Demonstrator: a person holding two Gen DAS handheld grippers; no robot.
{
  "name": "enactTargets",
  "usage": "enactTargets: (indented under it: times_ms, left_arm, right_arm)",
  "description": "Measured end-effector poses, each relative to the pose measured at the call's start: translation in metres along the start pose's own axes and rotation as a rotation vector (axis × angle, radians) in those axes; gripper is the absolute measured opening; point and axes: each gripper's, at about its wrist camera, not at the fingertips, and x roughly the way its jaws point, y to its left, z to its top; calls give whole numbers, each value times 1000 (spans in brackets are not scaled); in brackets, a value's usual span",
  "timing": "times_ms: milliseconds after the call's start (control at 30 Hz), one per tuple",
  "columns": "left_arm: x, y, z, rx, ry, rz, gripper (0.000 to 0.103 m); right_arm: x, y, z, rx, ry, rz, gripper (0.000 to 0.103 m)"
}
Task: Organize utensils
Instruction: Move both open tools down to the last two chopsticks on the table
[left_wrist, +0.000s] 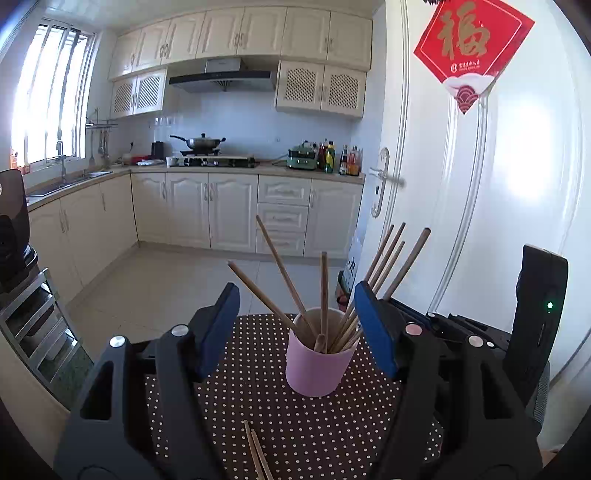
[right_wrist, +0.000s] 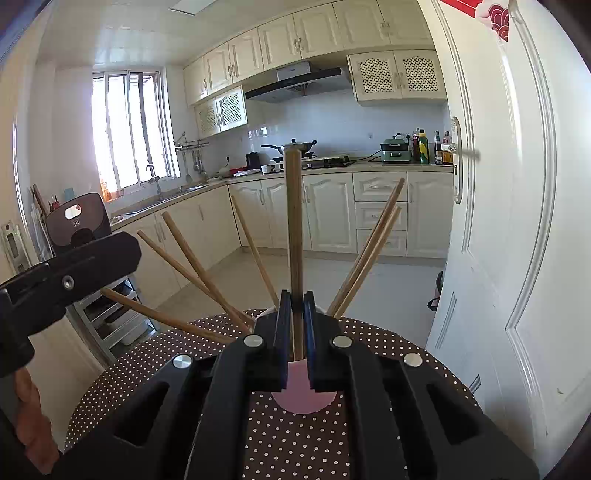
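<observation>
Pink cup (left_wrist: 318, 363), open-topped and upright, stands on the round counter (left_wrist: 258, 369) covered in brown cloth with white dots. It holds a bundle of wooden chopsticks (left_wrist: 384, 258) that fan outward over its rim: some lean left of the cup, one rises nearly vertical, several lean right. Two loose chopsticks (left_wrist: 256, 456) lie flat on the counter, nearer the camera than the cup and well apart from it.

Left gripper (left_wrist: 295, 332): jaws wide, one blue pad on either side of the cup, neither touching cup nor sticks. Right gripper (right_wrist: 295, 343): jaws narrow, clamped on a single chopstick (right_wrist: 294, 221) that stands upright directly above the cup; the cup's pink wall shows just below the pads. From the right wrist view the left gripper's black body appears left of the cup, with part of a person's hand (right_wrist: 29, 417) below it.

Beyond the cup, a white door (left_wrist: 480, 184) bears a red diamond poster (left_wrist: 472, 40) with the gold character 福; its smaller line of writing is too fine to read. Bottles (left_wrist: 332, 157) stand on the far kitchen worktop; their labels are illegible.
</observation>
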Motion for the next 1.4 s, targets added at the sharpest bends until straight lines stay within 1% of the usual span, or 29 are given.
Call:
enactTargets:
  times_ms: [67, 133, 233, 367, 400, 500, 667, 733, 800, 967, 1033, 1133, 1267, 1400]
  left_arm:
    - [-3, 1, 0, 3, 10, 0, 64]
    - [-7, 3, -1, -1, 16, 5, 64]
    - [-15, 6, -3, -5, 23, 11, 65]
    - [-28, 10, -9, 3, 45, 30, 69]
    - [-31, 11, -11, 4, 53, 33, 69]
    - [-39, 14, -20, 11, 96, 40, 72]
    - [-48, 20, -43, 43, 197, 59, 74]
    - [-49, 23, -51, 51, 235, 68, 75]
    - [-51, 27, -62, 55, 286, 60, 75]
    - [-43, 36, -93, 67, 449, 67, 76]
    - [-36, 43, -107, 44, 522, 50, 76]
    - [-25, 51, -127, 7, 612, 33, 75]
    - [-11, 55, -144, -19, 678, 16, 75]
    - [0, 52, -157, -10, 709, 14, 75]
  right_arm:
    - [-6, 1, 1, 2, -6, -2, 8]
    - [-12, 1, 2, 3, -10, -1, 17]
    - [-24, 5, 1, 5, -18, 2, 25]
    - [-39, 12, -1, -5, -11, 15, 28]
    - [-44, 14, -2, -10, -7, 20, 30]
    - [-53, 20, -7, -23, 8, 32, 34]
    - [-59, 31, -24, -42, 78, 64, 38]
    - [-58, 37, -35, -61, 125, 80, 40]
    - [-56, 43, -44, -74, 159, 91, 41]
    - [-45, 53, -67, -76, 263, 116, 43]
    - [-38, 54, -76, -65, 306, 118, 44]
    - [-27, 56, -88, -64, 365, 125, 46]
    - [-13, 59, -100, -68, 426, 134, 47]
    - [-5, 57, -113, -50, 458, 143, 48]
